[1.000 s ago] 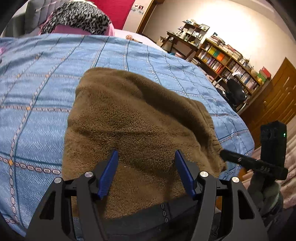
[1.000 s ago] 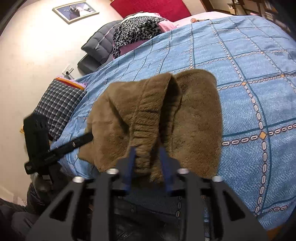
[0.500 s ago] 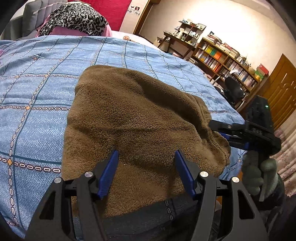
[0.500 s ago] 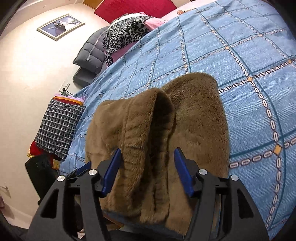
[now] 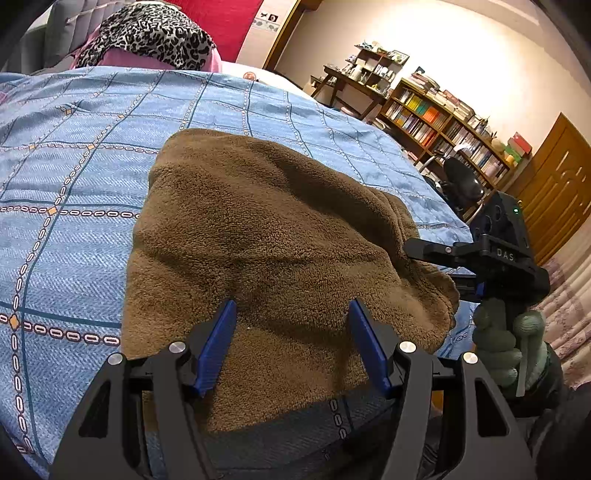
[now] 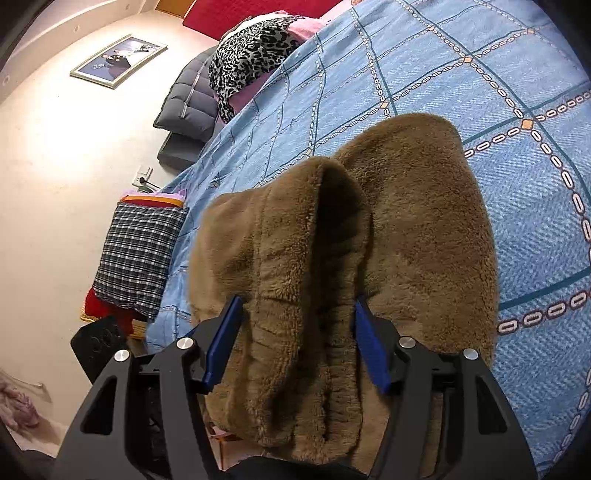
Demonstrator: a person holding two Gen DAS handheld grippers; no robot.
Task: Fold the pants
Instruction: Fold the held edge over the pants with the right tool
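The brown fleece pants (image 5: 266,251) lie folded in a thick bundle on the blue patterned bedspread (image 5: 74,155), near its front edge. My left gripper (image 5: 291,343) is open and empty, hovering just above the near part of the pants. My right gripper (image 6: 297,343) is open, its blue fingers on either side of the raised waistband fold of the pants (image 6: 332,266) without gripping it. The right gripper also shows in the left wrist view (image 5: 476,258), at the pants' right edge.
Leopard-print and pink bedding (image 5: 147,33) lies at the head of the bed. A plaid pillow (image 6: 140,254) and grey cushions (image 6: 188,107) sit beside the bed. A bookshelf (image 5: 443,122), an office chair (image 5: 461,181) and a wooden door (image 5: 554,192) stand to the right.
My right gripper has opened and let go of the pants' waistband, which now rests on the bundle. My left gripper stays open and has barely moved.
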